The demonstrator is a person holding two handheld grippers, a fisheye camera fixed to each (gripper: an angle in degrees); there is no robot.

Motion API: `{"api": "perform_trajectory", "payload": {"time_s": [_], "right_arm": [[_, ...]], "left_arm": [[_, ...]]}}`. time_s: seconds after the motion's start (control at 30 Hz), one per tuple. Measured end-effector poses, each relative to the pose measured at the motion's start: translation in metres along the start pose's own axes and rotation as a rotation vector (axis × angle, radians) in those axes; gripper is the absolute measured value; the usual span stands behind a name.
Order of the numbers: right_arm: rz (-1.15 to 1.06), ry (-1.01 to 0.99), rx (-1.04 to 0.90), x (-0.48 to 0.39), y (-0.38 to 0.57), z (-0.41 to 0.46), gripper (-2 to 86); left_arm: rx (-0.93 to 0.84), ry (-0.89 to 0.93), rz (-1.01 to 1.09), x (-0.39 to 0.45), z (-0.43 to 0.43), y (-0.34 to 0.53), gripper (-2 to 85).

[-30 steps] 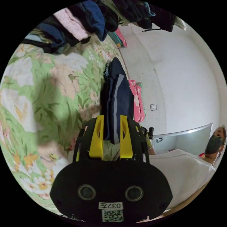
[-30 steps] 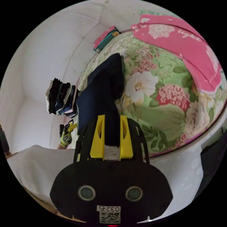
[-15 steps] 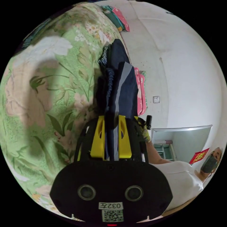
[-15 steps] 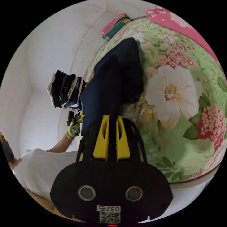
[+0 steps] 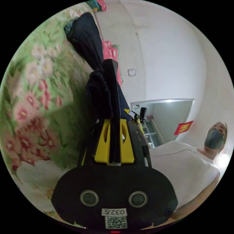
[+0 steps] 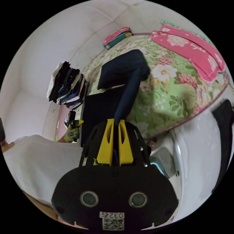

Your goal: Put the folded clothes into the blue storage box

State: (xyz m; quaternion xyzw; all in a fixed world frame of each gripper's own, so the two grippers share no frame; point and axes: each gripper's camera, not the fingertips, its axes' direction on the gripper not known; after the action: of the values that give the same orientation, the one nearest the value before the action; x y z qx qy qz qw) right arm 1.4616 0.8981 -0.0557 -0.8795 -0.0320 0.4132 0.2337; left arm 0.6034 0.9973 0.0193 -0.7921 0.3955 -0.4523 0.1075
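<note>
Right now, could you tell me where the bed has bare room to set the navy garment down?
Bare floral bedspread lies between the navy garment and the pink pillow. It is crowded by the clothes stack.

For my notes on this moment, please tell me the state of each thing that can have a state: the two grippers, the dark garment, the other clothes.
left gripper: shut on the dark navy garment.
right gripper: shut on the same garment, its far part resting on the floral bed cover.
stack of folded clothes: piled on the bed.
pink floral cloth: lying flat on the bed.
</note>
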Motion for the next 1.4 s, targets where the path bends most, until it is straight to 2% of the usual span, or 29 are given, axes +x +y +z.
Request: {"api": "perform_trajectory", "payload": {"time_s": [0.07, 0.2, 0.33, 0.57, 0.87, 1.03, 1.3, 1.4], "right_arm": [[0.056, 0.075, 0.028, 0.003, 0.030, 0.002, 0.7], [0.160, 0.131, 0.092, 0.015, 0.074, 0.001, 0.8], [0.309, 0.157, 0.188, 0.036, 0.131, 0.000, 0.8], [0.661, 0.115, 0.346, 0.083, 0.244, 0.023, 0.5], [1.061, -0.024, 0.408, 0.137, 0.375, 0.095, 0.4], [1.130, -0.018, 0.416, 0.167, 0.416, 0.114, 0.8], [1.036, 0.111, 0.520, 0.216, 0.437, 0.075, 2.0], [1.011, 0.192, 0.549, 0.245, 0.444, 0.056, 4.9]], "left_arm": [[-0.116, 0.062, -0.004, -0.021, 0.027, 0.005, 1.4], [-0.219, 0.040, -0.020, -0.041, 0.056, 0.000, 0.7], [-0.431, 0.029, 0.051, -0.049, 0.102, -0.020, 0.5], [-0.857, -0.069, 0.081, -0.079, 0.217, -0.029, 0.3], [-1.242, -0.269, 0.010, -0.151, 0.340, 0.037, 0.0], [-1.311, -0.335, -0.029, -0.191, 0.380, 0.078, -0.3], [-1.219, -0.262, 0.063, -0.186, 0.438, 0.082, -0.1], [-1.190, -0.273, 0.089, -0.193, 0.465, 0.081, 1.1]]}}
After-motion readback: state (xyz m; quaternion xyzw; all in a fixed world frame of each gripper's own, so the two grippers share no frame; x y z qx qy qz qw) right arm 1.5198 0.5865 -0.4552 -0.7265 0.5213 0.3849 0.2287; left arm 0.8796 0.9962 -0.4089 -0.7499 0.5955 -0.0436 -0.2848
